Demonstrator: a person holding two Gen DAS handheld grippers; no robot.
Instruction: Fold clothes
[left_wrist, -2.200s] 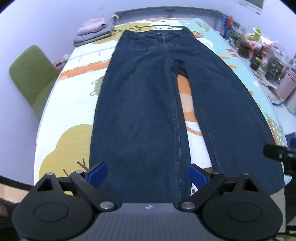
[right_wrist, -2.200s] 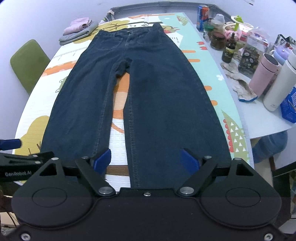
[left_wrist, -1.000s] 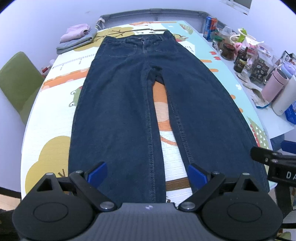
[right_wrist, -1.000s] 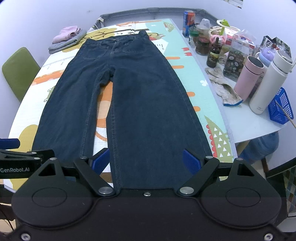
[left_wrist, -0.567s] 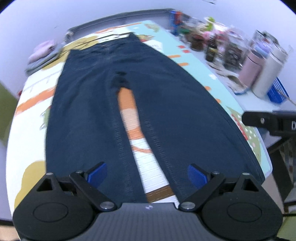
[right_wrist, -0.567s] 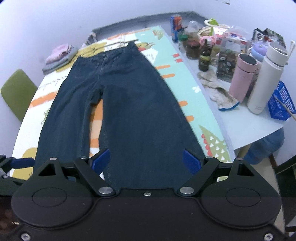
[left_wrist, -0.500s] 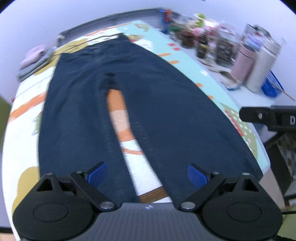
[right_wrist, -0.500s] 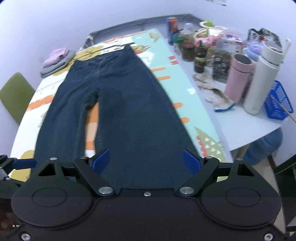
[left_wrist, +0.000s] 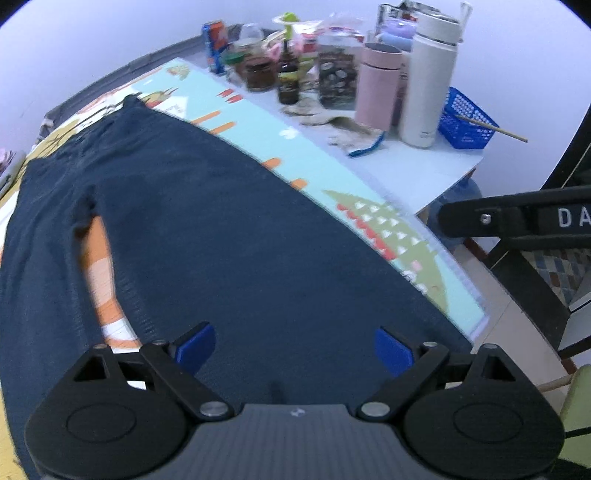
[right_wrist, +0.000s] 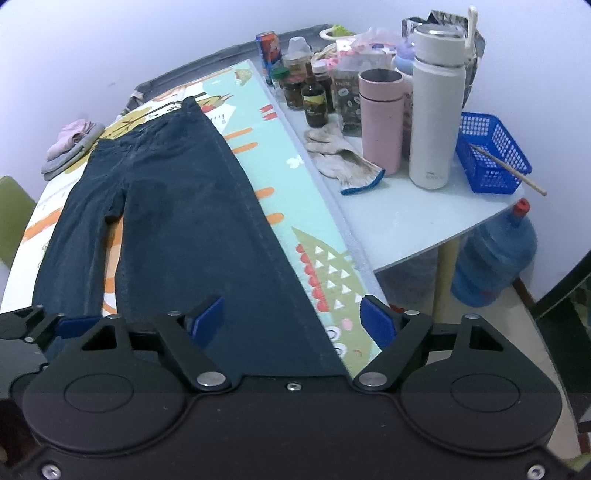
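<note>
Both hand-held grippers, left spread wide, right closing on nothing, hover over flat dark denim jeans

Left wrist view: the jeans are softened by motion blur, so seams and weave cannot be read; the hem of the nearer leg is hidden behind the left gripper body at the bottom of the frame, and the far leg is cut off at the left edge. The right gripper enters from the right edge, showing only one bar with the partial lettering "DA". Right wrist view: the leg hems lie hidden behind the gripper body at the bottom. Labels on the bottles at upper centre are too small to read. The green chair is cropped at the left edge.
</note>
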